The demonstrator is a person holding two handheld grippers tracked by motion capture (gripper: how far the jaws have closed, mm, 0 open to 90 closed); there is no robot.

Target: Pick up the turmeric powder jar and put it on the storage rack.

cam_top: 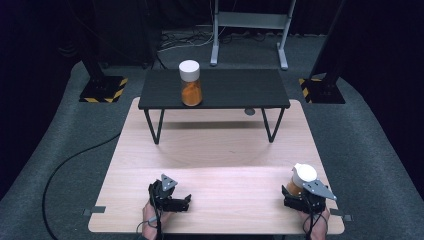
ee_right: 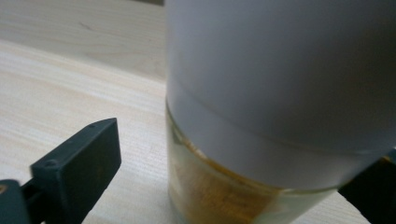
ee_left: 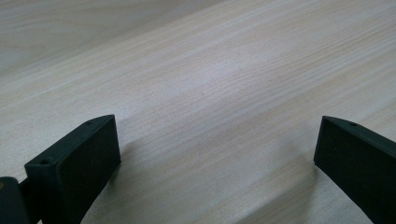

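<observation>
The right gripper [cam_top: 295, 192] is standing at the near right corner of the pale wooden counter [cam_top: 220, 180], its black jaws spread wide around a clear glass jar with a tall white lid and orange powder inside [cam_top: 301, 178]. In the right gripper view this jar [ee_right: 280, 116] is sitting off-centre: it is lying against or just beside one jaw, while the other jaw is standing clearly apart from the glass, so nothing is pinching it.

That offset is where trouble could be starting. If the jaws close from here, the nearer one may be shoving the jar sideways before the farther one arrives, and a tall, top-heavy jar could be tipping or sliding toward the counter's close right edge. Gripping on the smooth lid instead of the glass might also be letting it slip.

The left gripper [cam_top: 172, 196] is resting open and empty over bare wood at the near left.

Farther back, a second orange-filled jar with a white lid [cam_top: 190, 83] is standing upright on a small black raised shelf [cam_top: 260, 92].
</observation>
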